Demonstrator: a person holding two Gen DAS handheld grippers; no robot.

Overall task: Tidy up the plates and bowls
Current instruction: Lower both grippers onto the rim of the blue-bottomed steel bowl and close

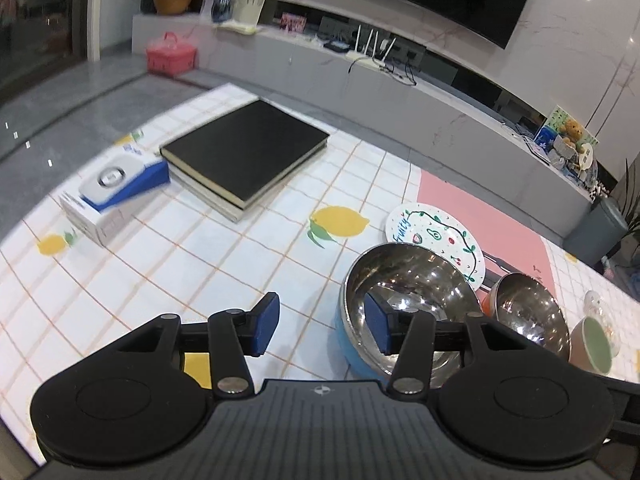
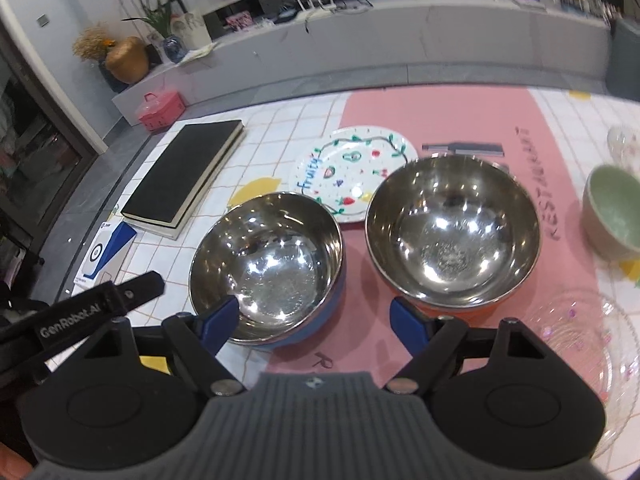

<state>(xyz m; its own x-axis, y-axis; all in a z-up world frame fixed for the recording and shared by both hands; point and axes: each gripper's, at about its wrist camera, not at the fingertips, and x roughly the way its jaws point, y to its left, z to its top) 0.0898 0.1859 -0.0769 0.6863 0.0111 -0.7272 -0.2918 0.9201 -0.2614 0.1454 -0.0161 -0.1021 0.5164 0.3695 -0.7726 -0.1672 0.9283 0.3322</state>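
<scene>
A steel bowl with a blue outside (image 2: 266, 268) (image 1: 404, 304) stands beside a steel bowl with an orange outside (image 2: 452, 232) (image 1: 528, 312). A white plate painted with fruit (image 2: 352, 172) (image 1: 436, 236) lies behind them. A green-lined cup (image 2: 612, 216) (image 1: 596, 340) stands to the right. My left gripper (image 1: 324, 328) is open, with its right finger inside the blue bowl and its left finger outside the rim. My right gripper (image 2: 316, 320) is open and empty, just in front of both bowls.
A stack of black books (image 1: 244, 156) (image 2: 184, 176) and a white-and-blue box (image 1: 116, 192) (image 2: 104, 252) lie at the left of the table. A clear glass plate (image 2: 584, 344) lies at the right front on the pink mat (image 2: 440, 120).
</scene>
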